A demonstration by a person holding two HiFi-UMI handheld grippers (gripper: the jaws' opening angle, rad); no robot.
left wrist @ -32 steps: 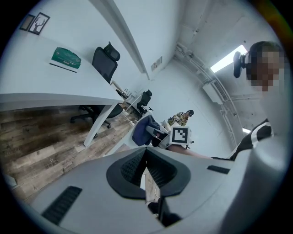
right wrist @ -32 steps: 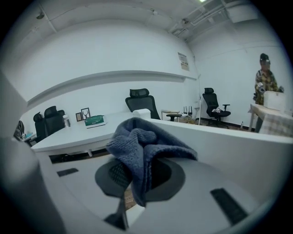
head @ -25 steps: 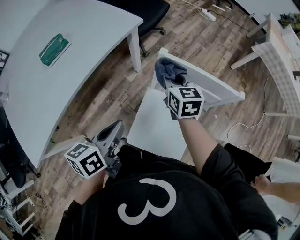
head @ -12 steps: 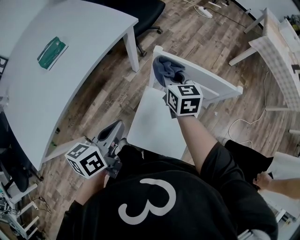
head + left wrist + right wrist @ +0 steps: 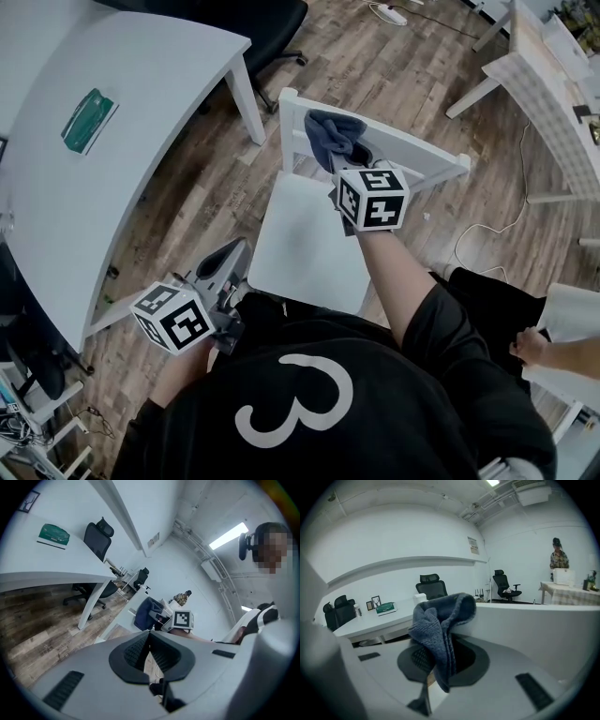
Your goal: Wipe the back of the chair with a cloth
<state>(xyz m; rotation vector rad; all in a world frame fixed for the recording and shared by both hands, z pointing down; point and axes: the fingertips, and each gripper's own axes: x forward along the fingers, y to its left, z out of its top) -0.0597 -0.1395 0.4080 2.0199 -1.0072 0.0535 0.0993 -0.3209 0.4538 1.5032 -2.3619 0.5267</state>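
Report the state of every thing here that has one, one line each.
White wooden chair: upright, seat bare.
Blue-grey terry cloth: bunched, pressed against the chair's top rail.
Right gripper: shut on the cloth.
Left gripper: shut, nothing between the jaws.
Green flat packet: lying flat on the white table.

I see the right gripper (image 5: 351, 157) extended over the white chair (image 5: 305, 246). Its jaw end meets a bunched blue cloth (image 5: 333, 129), which lies on the left end of the backrest top rail (image 5: 417, 155). The left gripper (image 5: 225, 261) is held low against the wearer's torso, just beside the seat's near-left corner. At left, a white table (image 5: 131, 178) carries a green packet (image 5: 88, 108). The floor (image 5: 197, 202) is wood plank.
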